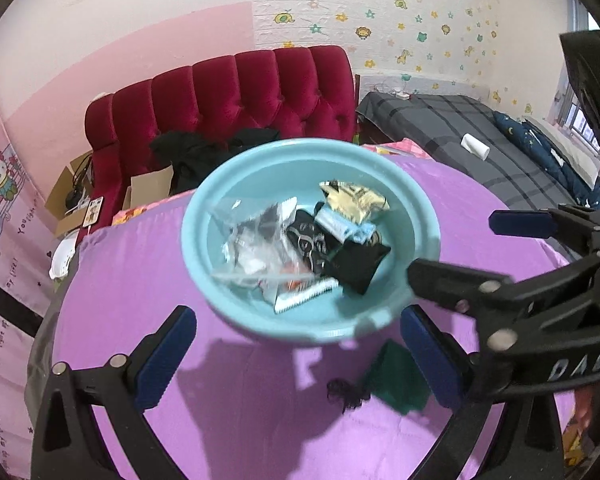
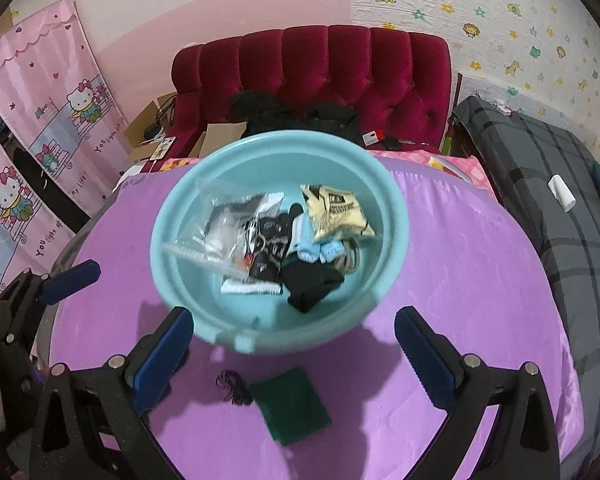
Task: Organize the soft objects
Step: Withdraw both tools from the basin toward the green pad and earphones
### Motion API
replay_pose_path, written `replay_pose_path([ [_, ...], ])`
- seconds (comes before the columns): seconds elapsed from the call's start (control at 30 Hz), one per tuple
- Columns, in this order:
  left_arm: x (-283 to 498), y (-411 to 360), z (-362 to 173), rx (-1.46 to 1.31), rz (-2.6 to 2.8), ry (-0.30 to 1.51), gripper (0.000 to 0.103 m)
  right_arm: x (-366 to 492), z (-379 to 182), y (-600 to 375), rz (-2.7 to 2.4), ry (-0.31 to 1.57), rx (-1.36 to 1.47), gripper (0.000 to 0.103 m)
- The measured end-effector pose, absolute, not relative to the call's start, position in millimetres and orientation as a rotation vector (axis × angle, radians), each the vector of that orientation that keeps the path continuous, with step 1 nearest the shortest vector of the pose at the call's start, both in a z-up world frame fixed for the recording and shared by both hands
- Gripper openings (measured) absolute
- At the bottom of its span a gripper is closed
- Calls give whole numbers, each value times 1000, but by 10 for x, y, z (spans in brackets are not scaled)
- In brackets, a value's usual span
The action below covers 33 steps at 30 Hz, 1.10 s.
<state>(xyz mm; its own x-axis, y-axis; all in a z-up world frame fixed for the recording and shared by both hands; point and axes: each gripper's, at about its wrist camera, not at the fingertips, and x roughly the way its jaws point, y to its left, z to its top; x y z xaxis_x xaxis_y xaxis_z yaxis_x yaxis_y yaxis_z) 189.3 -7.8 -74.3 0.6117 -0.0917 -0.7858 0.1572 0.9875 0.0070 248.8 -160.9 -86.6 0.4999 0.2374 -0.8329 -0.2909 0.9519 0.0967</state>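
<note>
A light blue bowl (image 1: 388,172) (image 2: 384,180) sits on the purple cloth and holds several soft items: clear plastic packets (image 1: 252,240), a black sock (image 1: 360,264) (image 2: 312,284), a pale blue sock (image 2: 320,250) and a cream packet (image 2: 338,212). In front of the bowl lie a dark green cloth (image 1: 396,380) (image 2: 290,408) and a black hair tie (image 1: 346,394) (image 2: 232,386). My left gripper (image 1: 300,356) is open just short of the bowl. My right gripper (image 2: 294,356) (image 1: 452,246) is open too, above the green cloth. Neither holds anything.
The purple cloth (image 2: 480,280) covers a round table. Behind it stand a red tufted chair (image 2: 340,64) with black clothes and cardboard boxes (image 1: 148,188). A grey plaid bed (image 2: 560,200) with a white roll (image 2: 562,192) runs along the right.
</note>
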Motion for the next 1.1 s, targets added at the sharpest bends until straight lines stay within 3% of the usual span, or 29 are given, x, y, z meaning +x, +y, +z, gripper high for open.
replay_pose_path([
  [0.37,1453,50,-904,65,-120,906,103,2118,-1001,-1742,336,1000,-50,103],
  [1.1,990,125,-1616,19,-73,996,103,1707,-1890,-1749,361,1085,-157,103],
])
